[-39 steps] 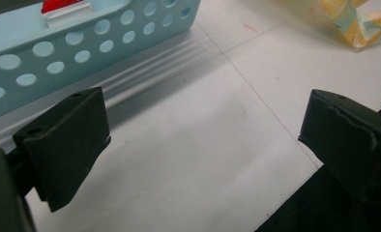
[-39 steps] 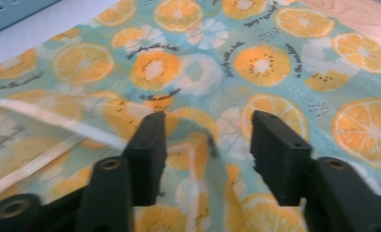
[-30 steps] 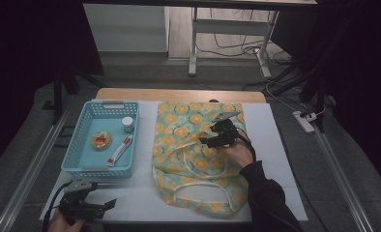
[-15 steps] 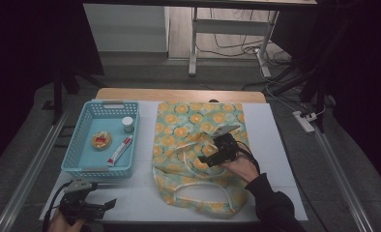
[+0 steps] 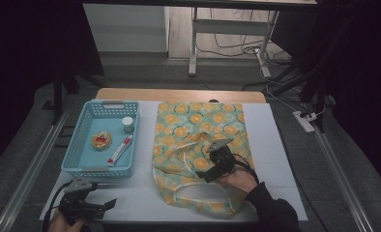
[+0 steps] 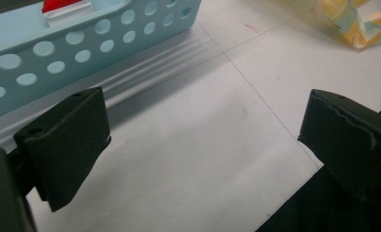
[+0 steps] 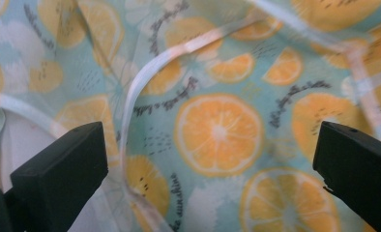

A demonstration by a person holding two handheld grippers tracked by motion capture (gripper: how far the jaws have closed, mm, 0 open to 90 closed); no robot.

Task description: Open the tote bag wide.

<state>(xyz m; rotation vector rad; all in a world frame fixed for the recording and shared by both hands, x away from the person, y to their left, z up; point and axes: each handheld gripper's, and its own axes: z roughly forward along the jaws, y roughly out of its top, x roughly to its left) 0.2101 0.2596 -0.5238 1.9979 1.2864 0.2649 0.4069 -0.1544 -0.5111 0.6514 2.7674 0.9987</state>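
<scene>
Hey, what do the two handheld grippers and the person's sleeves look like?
Both the left gripper and the right gripper are black, each with two blocky black jaws, a grey three-cornered plate on top and a trailing black cable. The right forearm wears a dark sleeve.

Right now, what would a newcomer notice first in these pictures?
The orange-print bag lies flat mid-table, brightest of all, with the right tongs open just above it near its white strap. Left of it stands a blue basket holding a red-and-white tube, a small jar and a round tin.

Script word "sunshine", partly legible, on the orange-print bag [image 7: 217, 130].
</scene>
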